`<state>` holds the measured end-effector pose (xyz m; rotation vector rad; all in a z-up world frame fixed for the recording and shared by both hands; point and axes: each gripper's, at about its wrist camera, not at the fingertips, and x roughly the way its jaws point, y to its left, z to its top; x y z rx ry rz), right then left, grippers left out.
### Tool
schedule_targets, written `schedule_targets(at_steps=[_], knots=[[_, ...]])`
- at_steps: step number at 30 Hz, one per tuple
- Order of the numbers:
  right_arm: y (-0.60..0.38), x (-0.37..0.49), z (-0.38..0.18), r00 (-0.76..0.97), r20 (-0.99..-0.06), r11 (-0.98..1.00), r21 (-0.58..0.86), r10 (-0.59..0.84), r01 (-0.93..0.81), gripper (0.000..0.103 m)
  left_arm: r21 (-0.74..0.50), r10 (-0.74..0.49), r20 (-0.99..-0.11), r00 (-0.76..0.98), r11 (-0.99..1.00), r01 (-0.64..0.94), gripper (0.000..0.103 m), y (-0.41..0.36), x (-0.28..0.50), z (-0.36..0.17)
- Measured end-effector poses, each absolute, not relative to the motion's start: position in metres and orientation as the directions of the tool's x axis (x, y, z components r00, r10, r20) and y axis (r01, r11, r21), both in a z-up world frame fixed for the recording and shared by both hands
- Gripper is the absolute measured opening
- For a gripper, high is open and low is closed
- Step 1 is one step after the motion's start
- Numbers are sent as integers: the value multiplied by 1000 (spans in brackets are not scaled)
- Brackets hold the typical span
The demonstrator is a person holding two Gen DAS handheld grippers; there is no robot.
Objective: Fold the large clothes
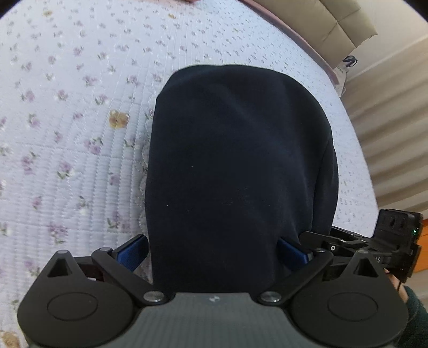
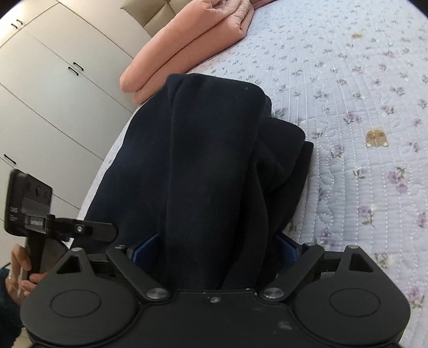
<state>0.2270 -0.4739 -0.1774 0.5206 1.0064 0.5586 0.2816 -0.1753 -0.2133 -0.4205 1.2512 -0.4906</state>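
A dark navy garment lies folded into a long band on the floral quilted bed. My left gripper is shut on the near end of the garment, which covers most of its blue fingers. In the right wrist view the same garment shows thicker folds on its right side. My right gripper is shut on its near end too, the cloth bunched between the blue fingers. The fingertips are hidden under cloth in both views.
A folded pink blanket lies at the far edge of the bed. White wardrobe doors stand to the left. A beige padded headboard and the other gripper's body sit at the right. The quilt spreads to the right.
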Motion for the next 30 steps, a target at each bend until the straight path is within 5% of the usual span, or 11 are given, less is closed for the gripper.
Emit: schedule_targets(at_steps=[4, 6, 8, 14, 24, 30], knots=[[-475, 234, -177, 372, -648, 741, 637, 664, -213, 103, -532, -566, -786, 250, 824, 193, 103, -184, 284, -219], [-467, 237, -175, 367, -655, 747, 622, 661, -234, 99, -485, -542, -793, 277, 838, 251, 94, -198, 281, -215], [-463, 231, -171, 403, -628, 733, 653, 665, -191, 56, -445, -514, -803, 300, 853, 272, 81, -206, 279, -205], [-469, 216, -139, 427, -563, 666, 734, 707, -134, 52, -488, -556, -785, 272, 826, 281, 65, -194, 273, -172], [-450, 148, -35, 461, -514, 661, 708, 724, -249, 52, -462, -566, -759, 322, 816, 347, 69, -165, 207, -79], [-421, 106, -69, 426, -586, 708, 668, 689, -227, 53, -423, -496, -829, 258, 858, 290, 80, -153, 176, -129]])
